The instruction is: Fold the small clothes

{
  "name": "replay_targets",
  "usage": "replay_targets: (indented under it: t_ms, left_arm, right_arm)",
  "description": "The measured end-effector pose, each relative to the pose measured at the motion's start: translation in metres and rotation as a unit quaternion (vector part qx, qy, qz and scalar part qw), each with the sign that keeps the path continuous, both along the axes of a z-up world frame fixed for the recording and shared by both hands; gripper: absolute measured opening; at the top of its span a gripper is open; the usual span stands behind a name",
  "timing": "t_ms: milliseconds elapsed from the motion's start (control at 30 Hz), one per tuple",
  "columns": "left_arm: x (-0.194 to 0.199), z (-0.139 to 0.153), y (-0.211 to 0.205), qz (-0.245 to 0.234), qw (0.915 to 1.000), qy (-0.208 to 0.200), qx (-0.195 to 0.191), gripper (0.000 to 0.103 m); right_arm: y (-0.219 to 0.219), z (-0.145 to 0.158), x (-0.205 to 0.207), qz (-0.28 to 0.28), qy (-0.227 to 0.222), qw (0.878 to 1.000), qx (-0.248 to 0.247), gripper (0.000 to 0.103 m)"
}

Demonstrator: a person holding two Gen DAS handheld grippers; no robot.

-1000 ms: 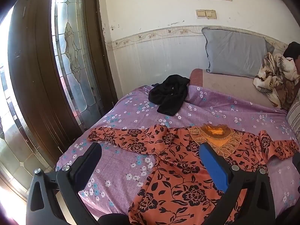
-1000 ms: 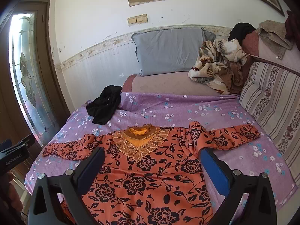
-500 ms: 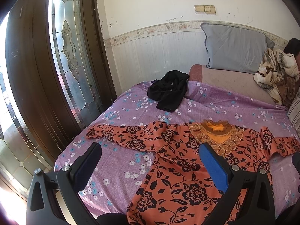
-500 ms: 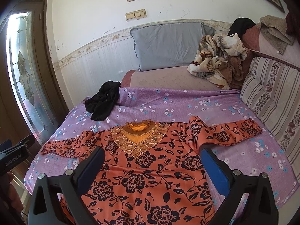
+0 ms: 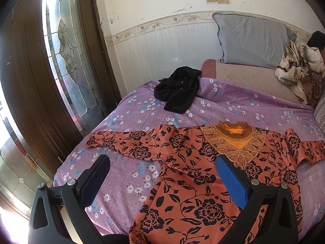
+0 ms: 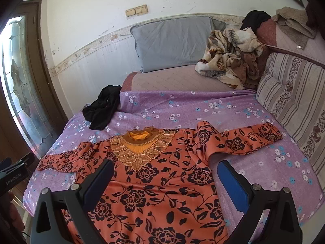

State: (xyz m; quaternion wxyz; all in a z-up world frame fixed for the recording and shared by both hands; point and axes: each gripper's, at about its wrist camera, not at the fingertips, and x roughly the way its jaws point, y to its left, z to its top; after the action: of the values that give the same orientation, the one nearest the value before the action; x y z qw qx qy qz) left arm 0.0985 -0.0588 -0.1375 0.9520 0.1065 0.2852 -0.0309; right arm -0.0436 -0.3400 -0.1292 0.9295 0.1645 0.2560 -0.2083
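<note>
The orange black-flowered long-sleeved top [image 6: 154,183] lies flat, sleeves spread, on the purple floral bedsheet [image 6: 233,109]. Left gripper [image 5: 162,181] and right gripper [image 6: 165,183] hover above (apparently clear), jaws wide, empty.

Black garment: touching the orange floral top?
No: the black garment lies apart from the orange floral top, with bare purple bedsheet between them.

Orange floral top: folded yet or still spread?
Spread: orange floral top lies flat on the purple sheet, both sleeves out sideways.
</note>
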Motion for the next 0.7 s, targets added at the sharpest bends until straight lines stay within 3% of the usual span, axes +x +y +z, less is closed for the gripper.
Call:
replay_targets:
  t_ms: [100,300,400,467,567,700]
  left_arm:
    - [0.022,-0.029,-0.019,-0.016,0.9994,0.030,0.007,0.103]
    - [0.082,-0.134,-0.069,-0.054,0.9896,0.130,0.028,0.103]
    - [0.093,-0.170,-0.085,-0.066,0.9869,0.140,0.047,0.103]
    - [0.096,-0.186,-0.091,-0.078,0.9845,0.148,0.054,0.103]
    - [0.109,-0.208,-0.095,-0.091,0.9749,0.197,0.052,0.103]
    - [0.118,-0.214,-0.078,-0.081,0.9694,0.231,-0.023,0.103]
  right_arm:
    - [-0.041,-0.014,0.002,-0.017,-0.005,0.999,0.030,0.103]
    - [-0.170,-0.074,-0.004,-0.098,-0.035,0.985,0.139,0.103]
    - [-0.234,-0.113,-0.012,-0.165,-0.055,0.965,0.196,0.103]
    - [-0.270,-0.136,-0.015,-0.191,-0.066,0.943,0.266,0.103]
    - [-0.311,-0.156,-0.016,-0.217,-0.067,0.919,0.321,0.100]
    - [-0.352,-0.174,-0.008,-0.239,-0.074,0.901,0.355,0.086]
